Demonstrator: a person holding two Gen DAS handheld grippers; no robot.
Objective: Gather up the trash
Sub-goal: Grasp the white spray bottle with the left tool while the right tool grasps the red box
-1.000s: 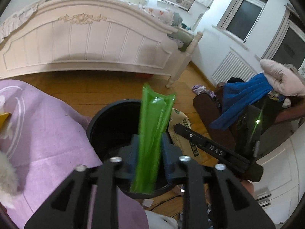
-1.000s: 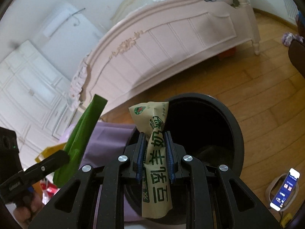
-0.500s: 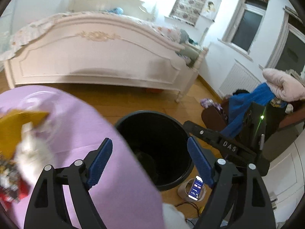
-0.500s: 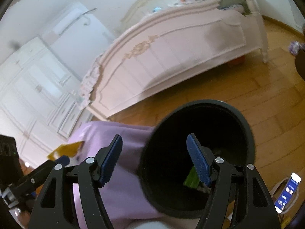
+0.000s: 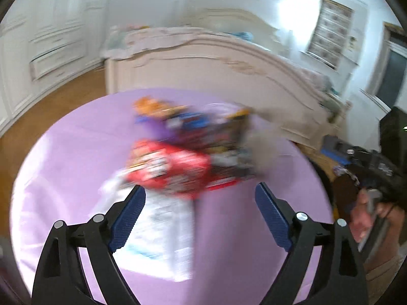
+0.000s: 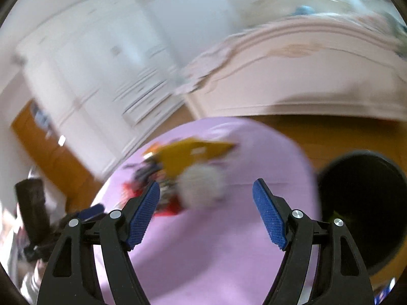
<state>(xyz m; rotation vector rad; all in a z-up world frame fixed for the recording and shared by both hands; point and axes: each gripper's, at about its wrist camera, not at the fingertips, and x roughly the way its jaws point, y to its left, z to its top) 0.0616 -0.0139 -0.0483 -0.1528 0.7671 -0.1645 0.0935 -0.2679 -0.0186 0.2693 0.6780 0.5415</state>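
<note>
Blurred trash lies piled on a round table with a purple cloth (image 5: 63, 165): a red packet (image 5: 168, 167), a white wrapper (image 5: 162, 231), orange and blue packets (image 5: 162, 111) and a grey fluffy ball (image 5: 264, 145). My left gripper (image 5: 199, 189) hovers over the near side of the pile, its jaws opening with nothing between them. My right gripper (image 6: 206, 183) is above the purple table (image 6: 203, 254), its jaws also opening and empty, facing a yellow packet (image 6: 193, 152) and the white fluffy ball (image 6: 203, 185). The black bin (image 6: 361, 203) stands at the table's right.
A white bed (image 5: 216, 58) stands behind the table and white wardrobes (image 6: 89, 58) line the far wall. Wooden floor surrounds the table. A hand (image 5: 363, 218) holds the other gripper at the right edge of the left wrist view.
A second ago each gripper held a wrapper over the bin. Both wrappers were let go into it, the jaws opened, and both grippers swung left from the bin to the table.
</note>
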